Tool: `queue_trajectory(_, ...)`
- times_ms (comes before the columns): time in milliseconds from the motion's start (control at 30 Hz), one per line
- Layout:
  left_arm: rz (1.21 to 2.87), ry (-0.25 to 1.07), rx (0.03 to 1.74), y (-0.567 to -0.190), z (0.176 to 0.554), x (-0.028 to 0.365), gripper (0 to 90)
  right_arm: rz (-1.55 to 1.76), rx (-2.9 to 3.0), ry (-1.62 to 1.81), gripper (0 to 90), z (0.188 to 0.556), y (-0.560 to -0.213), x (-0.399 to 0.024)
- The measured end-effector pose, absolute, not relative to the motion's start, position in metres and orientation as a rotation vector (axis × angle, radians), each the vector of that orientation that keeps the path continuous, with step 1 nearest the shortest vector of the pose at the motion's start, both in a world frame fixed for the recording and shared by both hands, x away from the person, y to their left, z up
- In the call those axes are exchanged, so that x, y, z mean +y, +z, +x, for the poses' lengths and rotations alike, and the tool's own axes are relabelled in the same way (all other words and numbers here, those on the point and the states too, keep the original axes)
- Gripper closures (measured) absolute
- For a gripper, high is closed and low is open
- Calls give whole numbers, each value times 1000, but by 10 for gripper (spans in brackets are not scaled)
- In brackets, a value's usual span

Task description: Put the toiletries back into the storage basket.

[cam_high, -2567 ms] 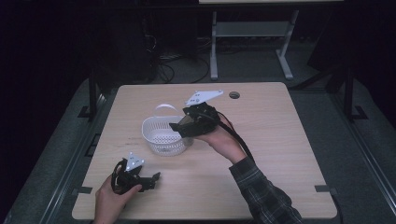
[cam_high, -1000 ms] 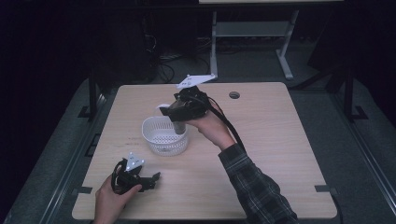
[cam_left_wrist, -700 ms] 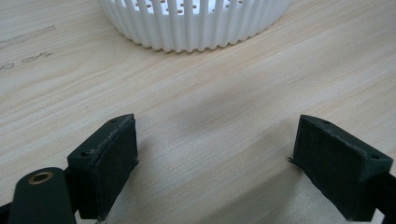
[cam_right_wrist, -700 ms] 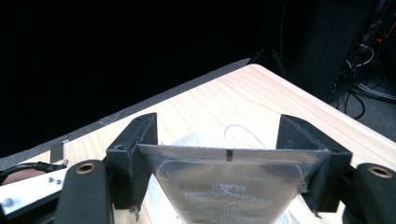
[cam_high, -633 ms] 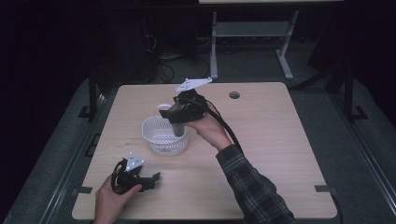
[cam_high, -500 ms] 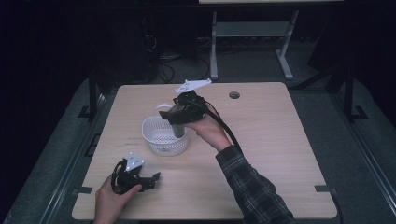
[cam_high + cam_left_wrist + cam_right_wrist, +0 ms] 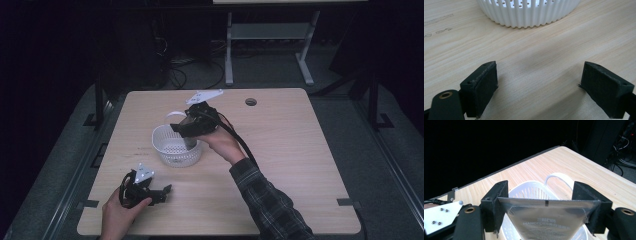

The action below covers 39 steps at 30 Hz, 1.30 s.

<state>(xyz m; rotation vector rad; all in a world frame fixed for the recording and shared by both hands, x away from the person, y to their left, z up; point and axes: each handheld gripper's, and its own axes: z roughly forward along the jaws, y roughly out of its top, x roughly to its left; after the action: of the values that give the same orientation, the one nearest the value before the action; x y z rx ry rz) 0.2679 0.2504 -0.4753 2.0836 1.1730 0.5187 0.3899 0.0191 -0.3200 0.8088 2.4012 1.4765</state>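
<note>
right gripper (image 7: 546,212) is pinching a silver pouch (image 7: 546,220) over the white basket (image 7: 170,147), left gripper (image 7: 540,85) just sits with jaws spread, nothing in them

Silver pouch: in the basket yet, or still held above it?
Held: the right gripper clamps the silver pouch by its top edge, its lower end over the white basket.

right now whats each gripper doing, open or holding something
Left gripper: open, nothing between its jaws.
Right gripper: shut on a silver pouch above the white basket.
</note>
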Motion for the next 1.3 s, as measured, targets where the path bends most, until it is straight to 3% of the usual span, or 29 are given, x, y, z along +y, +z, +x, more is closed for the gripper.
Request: queue_trajectory(1300,2085,520,1173,-475,268,250,127,808,2466,1414,297,394,-357,30)
